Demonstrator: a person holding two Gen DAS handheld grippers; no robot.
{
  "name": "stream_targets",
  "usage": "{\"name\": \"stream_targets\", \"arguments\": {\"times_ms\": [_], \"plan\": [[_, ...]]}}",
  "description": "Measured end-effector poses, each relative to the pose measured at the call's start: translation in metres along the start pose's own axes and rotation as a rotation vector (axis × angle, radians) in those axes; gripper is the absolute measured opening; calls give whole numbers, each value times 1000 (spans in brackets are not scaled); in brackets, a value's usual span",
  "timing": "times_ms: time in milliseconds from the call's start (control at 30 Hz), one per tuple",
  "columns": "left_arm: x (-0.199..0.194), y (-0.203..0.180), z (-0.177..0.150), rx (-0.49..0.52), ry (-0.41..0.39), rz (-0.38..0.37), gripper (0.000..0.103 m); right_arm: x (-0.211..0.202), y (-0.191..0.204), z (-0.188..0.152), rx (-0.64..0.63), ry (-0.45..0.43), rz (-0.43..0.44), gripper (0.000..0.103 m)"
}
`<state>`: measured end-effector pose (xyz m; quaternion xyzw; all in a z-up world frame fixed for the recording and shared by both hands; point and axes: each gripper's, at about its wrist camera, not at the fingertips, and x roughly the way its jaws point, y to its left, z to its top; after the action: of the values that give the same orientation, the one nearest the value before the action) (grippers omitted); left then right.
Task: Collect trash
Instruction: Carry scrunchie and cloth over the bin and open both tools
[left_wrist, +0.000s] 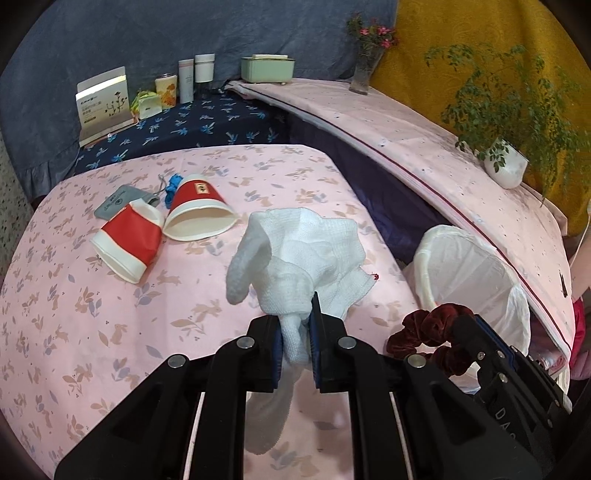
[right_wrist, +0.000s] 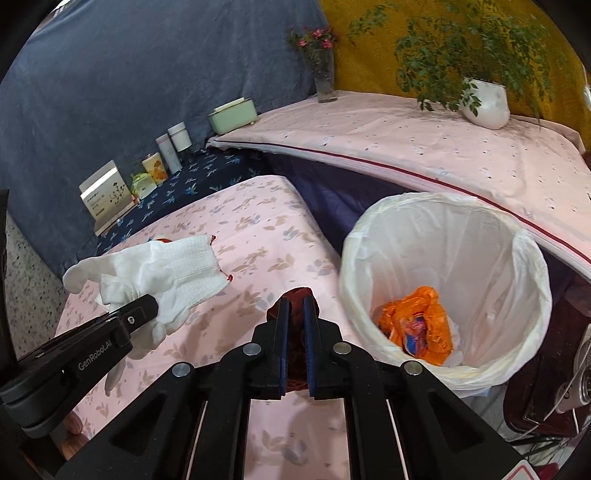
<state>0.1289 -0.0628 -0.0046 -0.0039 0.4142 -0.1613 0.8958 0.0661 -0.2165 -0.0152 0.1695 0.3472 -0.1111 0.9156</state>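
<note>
Gripping a white glove (left_wrist: 295, 254) above the pink tablecloth (left_wrist: 110, 332), the left gripper (left_wrist: 295, 325) shows 2 paper cups (left_wrist: 166, 229) behind, while the right gripper (right_wrist: 295, 325) pinches a dark red scrunchie (right_wrist: 293, 295) beside the lined bin (right_wrist: 532, 258).

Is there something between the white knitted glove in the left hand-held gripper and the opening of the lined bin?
Partly. The right hand-held gripper, shut on a dark red velvet scrunchie, sits between the white knitted glove and the white-lined waste bin. The bin's mouth itself is open; only orange plastic trash lies at its bottom.
</note>
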Motion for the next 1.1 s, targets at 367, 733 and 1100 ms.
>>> {"name": "stream_targets", "arguments": {"times_ms": [367,733,1100], "plan": [[-4,-55,-4,94,-3,-31,12,-28,-55,7,64,-56,-45,7],[7,-114,-3,179,23,-86,12,-49,-105,27,105,-115,-106,7],[16,-144,3,201,22,-117,60,-51,-135,40,127,-130,-142,7]]}}
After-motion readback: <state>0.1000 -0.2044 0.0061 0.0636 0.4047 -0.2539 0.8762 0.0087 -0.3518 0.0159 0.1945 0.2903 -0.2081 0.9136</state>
